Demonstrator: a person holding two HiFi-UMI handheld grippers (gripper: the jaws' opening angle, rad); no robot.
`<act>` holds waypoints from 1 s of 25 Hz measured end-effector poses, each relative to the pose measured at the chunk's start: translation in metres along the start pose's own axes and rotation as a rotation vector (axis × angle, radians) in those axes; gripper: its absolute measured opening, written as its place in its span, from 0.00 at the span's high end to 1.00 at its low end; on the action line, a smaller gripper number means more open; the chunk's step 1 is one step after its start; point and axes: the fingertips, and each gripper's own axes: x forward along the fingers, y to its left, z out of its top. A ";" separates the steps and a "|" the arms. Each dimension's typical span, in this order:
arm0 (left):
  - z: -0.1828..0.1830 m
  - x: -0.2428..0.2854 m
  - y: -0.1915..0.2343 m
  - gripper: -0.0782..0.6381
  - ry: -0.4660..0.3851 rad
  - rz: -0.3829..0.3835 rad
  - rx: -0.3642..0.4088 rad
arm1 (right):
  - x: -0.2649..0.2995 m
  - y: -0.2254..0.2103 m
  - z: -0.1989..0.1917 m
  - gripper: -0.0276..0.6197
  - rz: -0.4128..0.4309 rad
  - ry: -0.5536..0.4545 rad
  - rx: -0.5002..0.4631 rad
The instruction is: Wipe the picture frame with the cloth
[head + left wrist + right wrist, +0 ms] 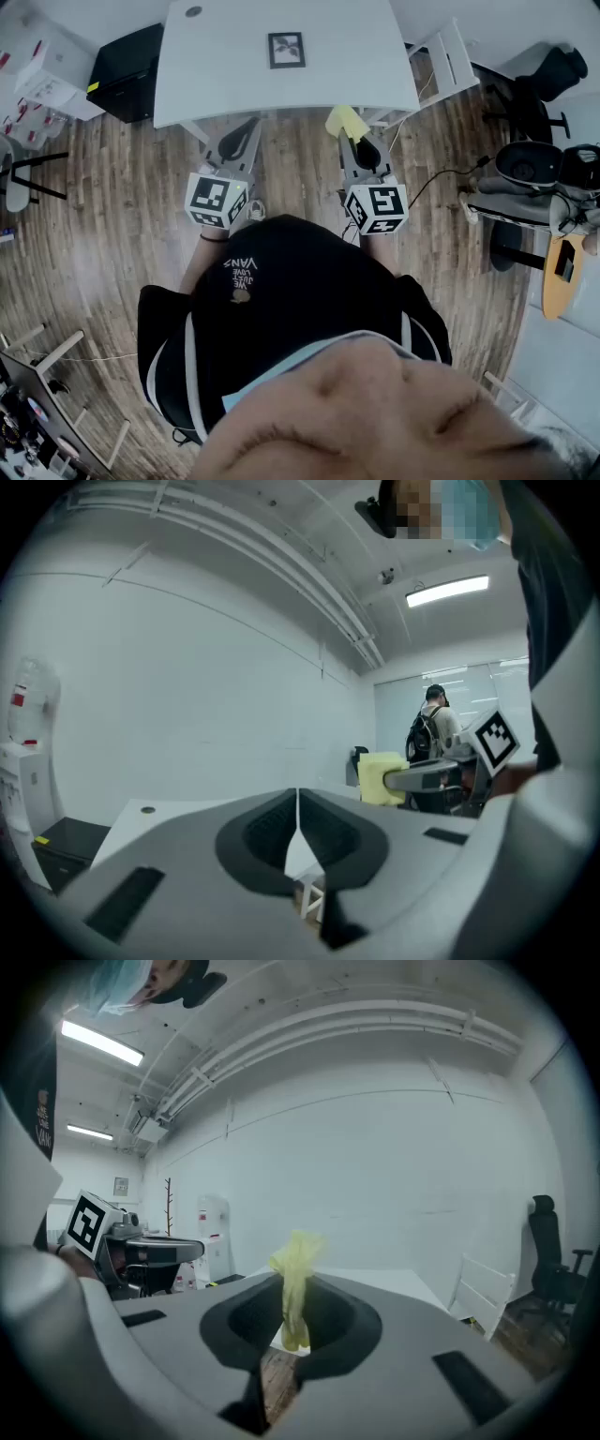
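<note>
Right gripper (292,1324) is clamped on the cloth (294,1279); left gripper (298,841) is closed, empty. Only in the head view is the frame (286,50) seen, apparently flat on the table (216,80); both grippers are held short of it.

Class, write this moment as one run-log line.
stage: pre-wipe | left claw: shut, empty | right claw: shut on yellow cloth | picture frame: on white table, untouched

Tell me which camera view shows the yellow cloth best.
The right gripper view: the cloth stands close up, pinched between the right gripper's shut jaws. The left gripper view shows it side-on, farther off; the head view shows a small yellow patch at that gripper's tip.
</note>
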 end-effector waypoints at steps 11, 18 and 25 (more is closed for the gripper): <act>-0.011 0.006 0.016 0.87 0.027 -0.013 -0.009 | 0.017 0.003 -0.004 0.89 0.002 -0.002 0.055; -0.015 0.007 0.038 0.87 0.027 -0.043 -0.019 | 0.036 0.016 -0.003 0.89 -0.020 0.001 0.065; -0.018 0.005 0.069 0.87 0.037 -0.089 -0.014 | 0.055 0.034 0.001 0.89 -0.062 -0.009 0.087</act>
